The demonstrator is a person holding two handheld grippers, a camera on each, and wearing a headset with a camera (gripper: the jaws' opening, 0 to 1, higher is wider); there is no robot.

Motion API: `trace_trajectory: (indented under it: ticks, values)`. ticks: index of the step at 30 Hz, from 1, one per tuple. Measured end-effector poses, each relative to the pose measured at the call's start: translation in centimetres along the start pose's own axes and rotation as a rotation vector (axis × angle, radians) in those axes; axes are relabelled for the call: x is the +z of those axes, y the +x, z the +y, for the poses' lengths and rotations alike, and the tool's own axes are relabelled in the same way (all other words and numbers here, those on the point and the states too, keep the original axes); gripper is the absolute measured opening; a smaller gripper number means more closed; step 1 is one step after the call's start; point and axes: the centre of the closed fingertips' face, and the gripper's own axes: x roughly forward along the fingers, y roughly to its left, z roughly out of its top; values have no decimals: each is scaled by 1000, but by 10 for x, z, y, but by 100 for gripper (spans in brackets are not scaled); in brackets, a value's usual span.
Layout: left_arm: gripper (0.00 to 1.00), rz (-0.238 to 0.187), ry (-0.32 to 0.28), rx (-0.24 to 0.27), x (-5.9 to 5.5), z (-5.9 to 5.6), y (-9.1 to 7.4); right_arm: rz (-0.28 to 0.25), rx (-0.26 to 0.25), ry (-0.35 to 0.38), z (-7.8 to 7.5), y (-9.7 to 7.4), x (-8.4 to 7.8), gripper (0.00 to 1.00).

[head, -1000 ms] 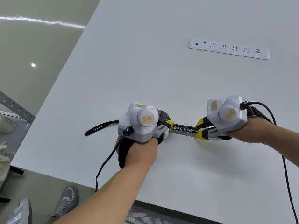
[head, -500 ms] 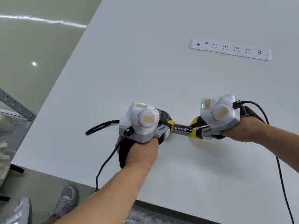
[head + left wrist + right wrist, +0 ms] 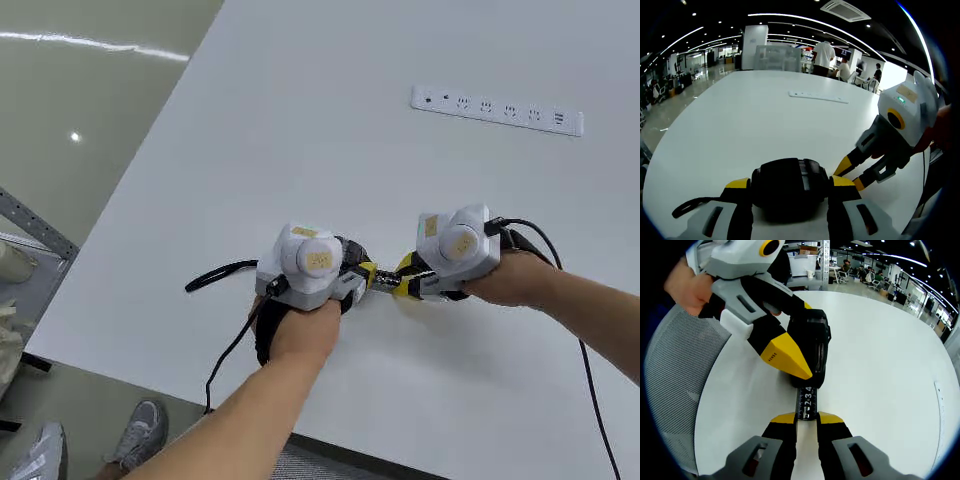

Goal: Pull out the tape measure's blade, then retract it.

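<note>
- The left hand-held gripper (image 3: 790,186) is closed on the tape measure (image 3: 789,172). Its two yellow-tipped jaws press against opposite sides of the black case.
- The tape measure sits toward the near edge of the white tabletop (image 3: 300,130), between the person's two hands. I cannot tell whether its case touches the surface.
- The right hand-held gripper (image 3: 807,418) is pinched tight on the blade (image 3: 806,399), its jaws meeting at the strip's outer end.
- Only a short stretch of blade is out of the case. It is black with pale printed figures and runs straight from the case mouth to the right hand-held gripper's tips.
- In the head view the two hand-held grippers point at each other, their tips close together with the short blade bridging them.
- A black strap (image 3: 215,273) trails from the left side across the tabletop toward its left edge.
- A white power strip (image 3: 497,108) lies well apart from the work, farther back on the tabletop.
- A dark cable (image 3: 560,250) loops from the right hand-held gripper along the person's forearm.
</note>
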Motion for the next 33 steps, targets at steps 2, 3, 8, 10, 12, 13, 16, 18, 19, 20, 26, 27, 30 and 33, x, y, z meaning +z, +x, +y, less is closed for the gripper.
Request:
trace_trajectory:
  ticks: [2, 3, 8, 10, 12, 13, 16, 18, 19, 20, 26, 27, 30, 33]
  values:
    - [56, 0, -1, -1, 0, 0, 0, 1, 2, -2, 0, 1, 2, 11]
    - [56, 0, -2, -2, 0, 0, 0, 1, 2, -3, -1, 2, 3, 11]
    - [56, 1, -4, -4, 0, 0, 0, -1, 5, -8, 0, 5, 8, 11]
    - [56, 1, -5, -5, 0, 1, 0, -2, 6, -7, 1, 6, 10, 11]
    - [56, 1, -8, -5, 1, 1, 0, -4, 5, -8, 0, 7, 13, 11]
    - [56, 1, -9, -6, 1, 1, 0, -4, 6, -7, 0, 8, 13, 11]
    - [56, 1, -9, -6, 1, 0, 0, -4, 7, -9, 0, 8, 15, 11]
    - [56, 0, -10, -7, 1, 0, -1, -4, 7, -12, 0, 9, 16, 11]
    - [56, -1, -12, -7, 1, 0, -1, -3, 7, -10, 0, 10, 17, 11]
    - [56, -1, -13, -7, 1, 0, -1, -5, 8, -10, 0, 10, 18, 11]
    - [56, -3, -15, -8, 1, 1, -1, -10, 3, -6, 1, 13, 22, 11]
    - [56, -3, -16, -9, 1, 1, -1, -12, 2, -5, 1, 13, 23, 11]
    - [56, -3, -18, -10, 1, 1, -1, -13, -3, -2, 0, 14, 24, 11]
    - [56, -3, -19, -11, 2, 1, 0, -15, -5, 2, 0, 15, 25, 11]
